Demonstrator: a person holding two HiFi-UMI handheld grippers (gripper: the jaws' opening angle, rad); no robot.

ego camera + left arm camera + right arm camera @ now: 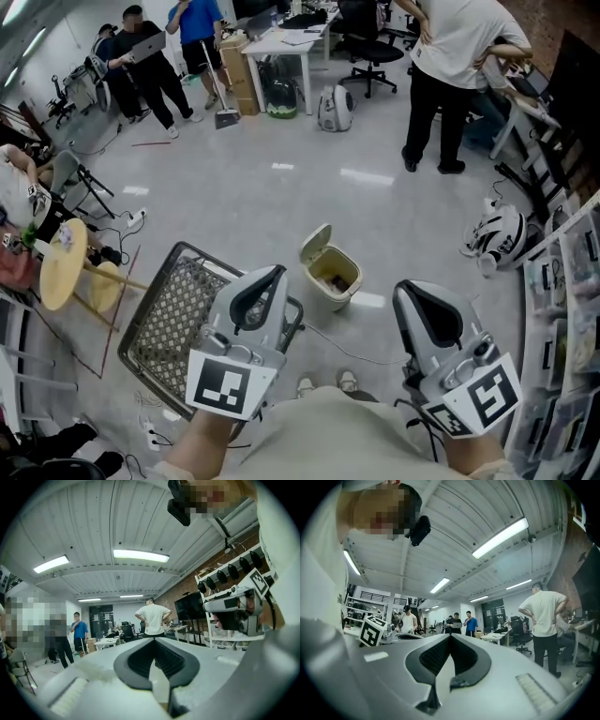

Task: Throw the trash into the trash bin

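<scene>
A small beige trash bin (pixel 330 275) stands on the grey floor with its lid tipped up; something brownish lies inside. In the head view my left gripper (pixel 272 275) is held level just left of the bin, above a wire basket, with its jaws together and nothing between them. My right gripper (pixel 406 290) hangs to the right of the bin, likewise shut and empty. Both gripper views look out level across the room. The left gripper (pixel 153 640) and the right gripper (pixel 450 637) each show dark pads closed on nothing. No loose trash is visible.
A dark wire basket (pixel 167 323) sits on the floor at the left. Beyond it is a round yellow table (pixel 62 265). A person in a white shirt (pixel 461 52) stands farther back, with others at the far left. Shelves (pixel 562 300) line the right, and a white helmet-like object (pixel 502 234) lies near them.
</scene>
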